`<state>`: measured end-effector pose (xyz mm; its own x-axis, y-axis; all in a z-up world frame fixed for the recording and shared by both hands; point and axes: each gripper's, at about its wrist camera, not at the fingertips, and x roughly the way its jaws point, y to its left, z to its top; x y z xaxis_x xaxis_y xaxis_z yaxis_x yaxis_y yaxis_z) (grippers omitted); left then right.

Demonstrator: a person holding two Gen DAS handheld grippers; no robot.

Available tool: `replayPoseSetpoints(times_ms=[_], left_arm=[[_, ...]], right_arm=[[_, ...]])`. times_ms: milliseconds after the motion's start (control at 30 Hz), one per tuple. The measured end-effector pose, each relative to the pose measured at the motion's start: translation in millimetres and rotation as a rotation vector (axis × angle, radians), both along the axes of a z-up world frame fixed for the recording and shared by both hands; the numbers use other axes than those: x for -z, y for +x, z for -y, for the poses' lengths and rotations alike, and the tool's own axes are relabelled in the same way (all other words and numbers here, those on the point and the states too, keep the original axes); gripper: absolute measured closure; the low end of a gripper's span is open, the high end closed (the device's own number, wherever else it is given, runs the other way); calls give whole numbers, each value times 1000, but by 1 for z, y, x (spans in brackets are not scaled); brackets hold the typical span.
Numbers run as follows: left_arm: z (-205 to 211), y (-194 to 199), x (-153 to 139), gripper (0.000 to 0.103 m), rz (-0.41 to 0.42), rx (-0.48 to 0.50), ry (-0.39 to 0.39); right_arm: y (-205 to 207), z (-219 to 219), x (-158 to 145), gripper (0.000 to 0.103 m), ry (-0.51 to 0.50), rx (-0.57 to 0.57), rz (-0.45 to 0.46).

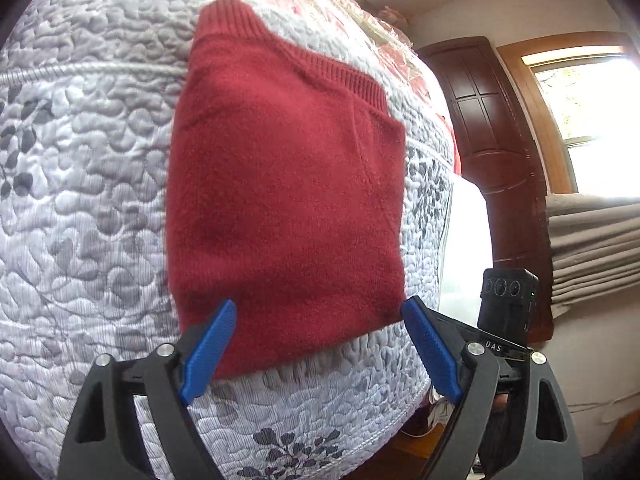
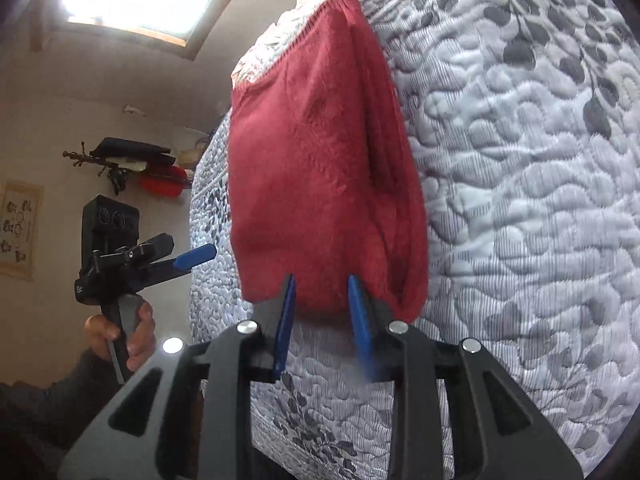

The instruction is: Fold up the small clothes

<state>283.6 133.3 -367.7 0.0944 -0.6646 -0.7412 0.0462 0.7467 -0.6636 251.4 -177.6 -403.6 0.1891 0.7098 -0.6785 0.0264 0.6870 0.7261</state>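
Observation:
A dark red knitted sweater [image 1: 288,184] lies folded into a rectangle on the quilted bedspread [image 1: 80,208], its ribbed edge at the far end. My left gripper [image 1: 320,307] stands wide open at the sweater's near edge, one blue finger at each lower corner and nothing pinched. In the right wrist view the same sweater [image 2: 320,168] shows its stacked layers along the right side. My right gripper [image 2: 321,280] is open by a narrow gap, and its blurred blue fingertips [image 2: 289,292] straddle the sweater's near hem. The left gripper [image 2: 196,258] also shows at the left, held by a hand [image 2: 132,332].
The grey-and-white leaf-patterned quilt [image 2: 520,200] covers the whole bed, whose edge drops away near the bottom. A dark wooden door [image 1: 492,140], a bright window [image 1: 592,92] and folded beige fabric [image 1: 592,248] are to the right. A wall rack with items [image 2: 136,160] hangs at the left.

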Motion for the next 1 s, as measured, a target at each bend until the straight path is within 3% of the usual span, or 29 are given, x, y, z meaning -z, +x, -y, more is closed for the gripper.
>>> replayPoseSetpoints(times_ms=[133, 233, 267, 300, 367, 400, 467, 533, 733, 867, 1000], left_arm=[[-6, -18, 48, 17, -118, -12, 55], [-14, -21, 68, 17, -173, -40, 106], [-18, -24, 66, 17, -178, -59, 82], [-23, -26, 62, 17, -170, -74, 66], [-33, -29, 47, 17, -134, -84, 60], [-37, -30, 38, 17, -114, -82, 75], [-43, -27, 21, 15, -54, -54, 141], [-41, -19, 7, 11, 1, -27, 190], [-36, 15, -9, 9, 90, 10, 241], [-22, 37, -7, 9, 144, 46, 367], [-25, 49, 7, 9, 127, 41, 317]], right_arm=[[1, 9, 29, 94, -41, 50, -46], [3, 15, 32, 93, -15, 56, -68], [2, 16, 26, 90, -13, 48, -65], [-3, 24, 20, 80, -5, 43, -59], [-8, 35, 3, 57, 11, 54, -31], [-9, 41, -7, 36, -1, 66, -14], [-6, 47, -21, 20, -33, 76, 10], [3, 50, -25, 12, -44, 67, 7], [49, 30, -6, 12, -75, 31, -47], [78, 17, 4, 12, -93, 1, -60], [98, 10, 17, 12, -95, -9, -73]])
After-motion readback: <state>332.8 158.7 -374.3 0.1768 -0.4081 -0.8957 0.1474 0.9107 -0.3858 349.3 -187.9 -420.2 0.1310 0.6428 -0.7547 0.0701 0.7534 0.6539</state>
